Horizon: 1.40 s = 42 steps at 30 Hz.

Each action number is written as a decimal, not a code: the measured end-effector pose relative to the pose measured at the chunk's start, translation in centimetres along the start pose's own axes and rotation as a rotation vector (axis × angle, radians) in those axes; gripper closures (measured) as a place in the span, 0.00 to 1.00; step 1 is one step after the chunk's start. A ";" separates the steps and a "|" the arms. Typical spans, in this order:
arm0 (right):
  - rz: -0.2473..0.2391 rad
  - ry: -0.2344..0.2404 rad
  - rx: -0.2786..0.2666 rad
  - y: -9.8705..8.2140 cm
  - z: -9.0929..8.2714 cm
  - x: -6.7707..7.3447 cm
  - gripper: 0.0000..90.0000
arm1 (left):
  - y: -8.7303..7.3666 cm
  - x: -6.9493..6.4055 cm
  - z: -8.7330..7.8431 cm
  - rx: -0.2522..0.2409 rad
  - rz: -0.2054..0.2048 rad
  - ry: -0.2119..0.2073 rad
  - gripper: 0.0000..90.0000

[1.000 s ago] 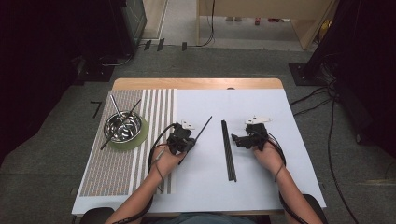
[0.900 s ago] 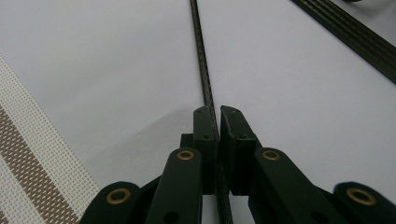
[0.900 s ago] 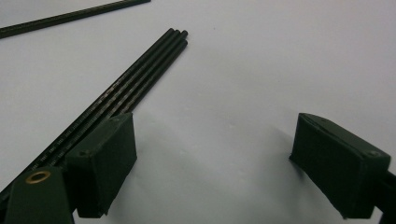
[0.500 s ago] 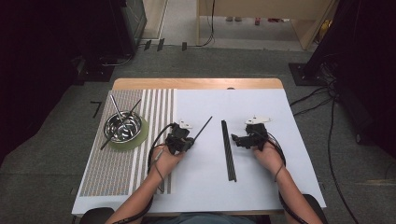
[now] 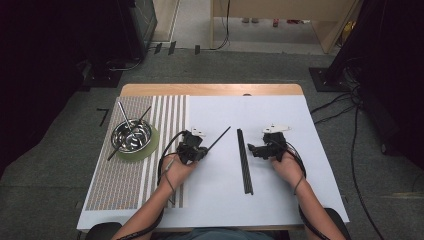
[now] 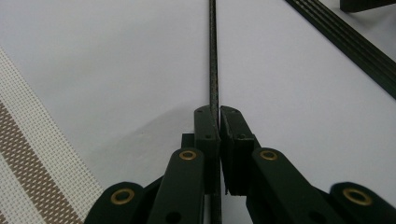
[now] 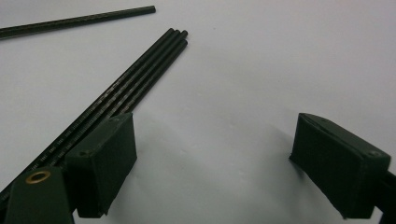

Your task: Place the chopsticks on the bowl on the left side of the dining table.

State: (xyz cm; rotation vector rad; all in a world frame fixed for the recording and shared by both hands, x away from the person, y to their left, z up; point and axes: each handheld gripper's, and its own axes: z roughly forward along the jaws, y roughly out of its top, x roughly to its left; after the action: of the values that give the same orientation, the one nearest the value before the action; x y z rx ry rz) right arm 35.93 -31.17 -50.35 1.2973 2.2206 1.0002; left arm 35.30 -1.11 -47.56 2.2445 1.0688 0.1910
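High view, left tongs: the left tongs [image 5: 196, 150] sit just left of the frame's middle, pinching a single black stick [image 5: 218, 139] near its lower end.
High view, stick axis: the stick runs up and to the right from the tongs, its free tip pointing toward the upper middle of the white table [image 5: 280, 200].
High view, bowl: the metal bowl [image 5: 131, 136], with a few sticks already leaning in it, stands on a green coaster [image 5: 150, 148] at the left, over the striped mat [image 5: 125, 185]. It lies to the left of the left tongs, the side away from the stick's free tip, so the carry looks to turn on swinging the stick leftward.
High view, nearer hand: the left hand is nearer the bowl; the right tongs [image 5: 262, 149] are well apart from it, just right of the bundle of sticks [image 5: 244, 161], which lies nearly straight up and down the frame.
Left gripper view, grip: the tongs are pressed together on the stick [image 6: 213, 70], which runs straight up the frame from between the pads [image 6: 207, 126]; the bundle [image 6: 355, 51] crosses the upper right corner.
Right gripper view, state: the right tongs [image 7: 212, 158] are spread wide, holding nothing; the bundle [image 7: 140, 70] passes behind the left pad [image 7: 105, 163], slanting to the upper middle.
Right gripper view, held stick: its tip [image 7: 84, 19] shows at the upper left.
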 end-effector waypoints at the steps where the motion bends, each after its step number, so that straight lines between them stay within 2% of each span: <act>1: 0.000 0.000 0.000 0.0 0.0 0.0 0.15 | 0.0 0.0 0.0 -0.001 0.002 -0.001 0.97; 6: 0.000 0.000 0.000 0.0 0.0 0.0 0.15 | 0.2 0.1 -0.4 -0.004 0.006 -0.002 0.97; 14: 0.000 0.000 0.000 0.0 0.0 0.0 0.15 | 0.3 0.5 -1.0 -0.016 -0.013 -0.016 0.97; 34: 0.000 0.000 0.001 0.0 0.0 0.0 0.15 | 0.8 1.1 -2.6 -0.045 -0.008 -0.014 0.97; 42: -0.001 0.000 0.000 0.0 0.0 0.0 0.15 | 0.8 1.5 -3.1 -0.040 -0.009 -0.014 0.97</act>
State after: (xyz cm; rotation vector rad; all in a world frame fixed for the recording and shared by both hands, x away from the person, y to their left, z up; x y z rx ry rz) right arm 35.93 -31.17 -50.34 1.2967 2.2212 0.9997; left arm 35.66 1.15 -44.80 2.2022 1.0589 0.1913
